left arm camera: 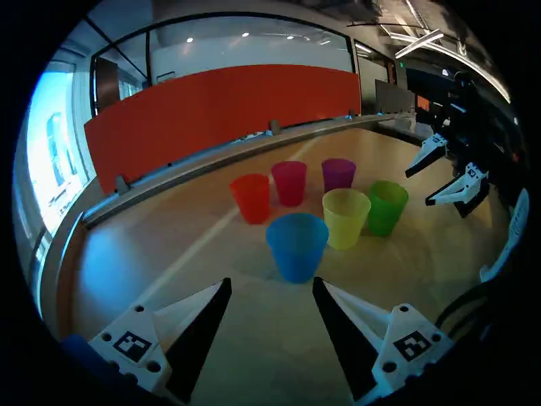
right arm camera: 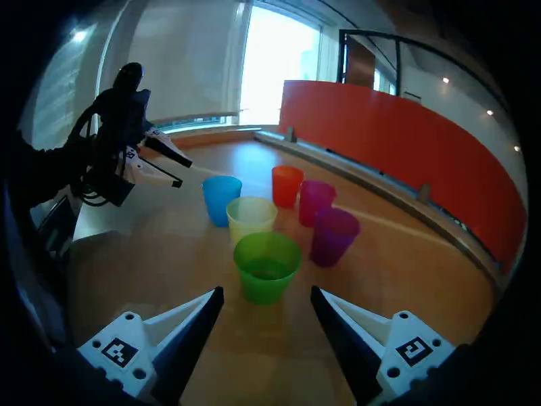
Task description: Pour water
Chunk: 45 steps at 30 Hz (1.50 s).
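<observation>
Standing upright, mouths up and long axes vertical, six plastic cups form a tight cluster on the wooden bench point(left arm camera: 203, 318). They sit well in from the far edge, where an orange partition point(left arm camera: 223, 115) runs.

In the left gripper view the blue cup point(left arm camera: 297, 247) is nearest, just beyond the fingertips. The yellow cup point(left arm camera: 345, 218) is just beside it. The green cup point(left arm camera: 389, 207) stands behind that, its left side hidden by the yellow one. The orange cup point(left arm camera: 251, 197), pink cup point(left arm camera: 289, 183) and purple cup point(left arm camera: 338, 174) make the row nearest the partition.

In the right gripper view the green cup is nearest and covers the lower part of the yellow one, and the purple cup overlaps the pink. A darker patch lies at the bottom of the green cup. I cannot tell whether it is water, and the insides of the other cups are hard to make out.

The left gripper point(left arm camera: 271, 283) points at the blue cup, its fingers spread wide with nothing between them. The right gripper point(right arm camera: 266, 291) points at the green cup in the same way, fingers wide apart and holding nothing.

Each camera also sees the other gripper off to one side of the cluster. It hangs above the bench, fingers apart and angled slightly down toward the cups. In the right gripper view, the arm behind the left gripper is dark and cut off at the picture's edge, so its pose is unclear.
</observation>
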Tool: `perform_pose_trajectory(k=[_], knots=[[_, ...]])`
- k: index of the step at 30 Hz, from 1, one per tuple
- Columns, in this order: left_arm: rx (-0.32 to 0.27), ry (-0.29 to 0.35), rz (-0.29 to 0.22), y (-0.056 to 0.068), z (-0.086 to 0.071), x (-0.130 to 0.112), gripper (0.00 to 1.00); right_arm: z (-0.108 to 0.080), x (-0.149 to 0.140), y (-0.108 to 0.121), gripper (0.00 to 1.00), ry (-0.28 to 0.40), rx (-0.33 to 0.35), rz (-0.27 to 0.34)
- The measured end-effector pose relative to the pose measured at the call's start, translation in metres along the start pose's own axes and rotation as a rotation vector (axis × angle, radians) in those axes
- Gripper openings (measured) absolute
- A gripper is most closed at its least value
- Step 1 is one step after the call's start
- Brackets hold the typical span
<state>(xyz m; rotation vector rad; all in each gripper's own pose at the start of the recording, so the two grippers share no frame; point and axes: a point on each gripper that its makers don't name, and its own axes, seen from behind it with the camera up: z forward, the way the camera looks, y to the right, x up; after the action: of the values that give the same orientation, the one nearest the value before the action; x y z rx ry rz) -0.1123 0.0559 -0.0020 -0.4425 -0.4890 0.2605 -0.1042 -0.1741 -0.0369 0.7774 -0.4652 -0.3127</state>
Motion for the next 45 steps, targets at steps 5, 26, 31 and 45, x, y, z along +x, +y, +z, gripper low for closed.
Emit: perform_pose_trajectory(k=[5, 26, 31, 45], knots=[[0.058, 0.078, -0.030, -0.007, -0.020, 0.009, 0.89, -0.015, 0.003, 0.002, 1.00, 0.041, -0.047, 0.036], [0.248, 0.372, -0.223, -0.020, -0.079, 0.038, 0.89, -0.083, 0.040, 0.049, 1.00, 0.302, -0.391, 0.141], [0.267, 0.405, -0.243, -0.018, -0.083, 0.046, 0.89, -0.099, 0.050, 0.069, 1.00, 0.366, -0.493, 0.148], [0.374, 0.503, -0.275, -0.020, -0.086, 0.065, 0.89, -0.146, 0.044, 0.123, 1.00, 0.534, -0.750, 0.270]])
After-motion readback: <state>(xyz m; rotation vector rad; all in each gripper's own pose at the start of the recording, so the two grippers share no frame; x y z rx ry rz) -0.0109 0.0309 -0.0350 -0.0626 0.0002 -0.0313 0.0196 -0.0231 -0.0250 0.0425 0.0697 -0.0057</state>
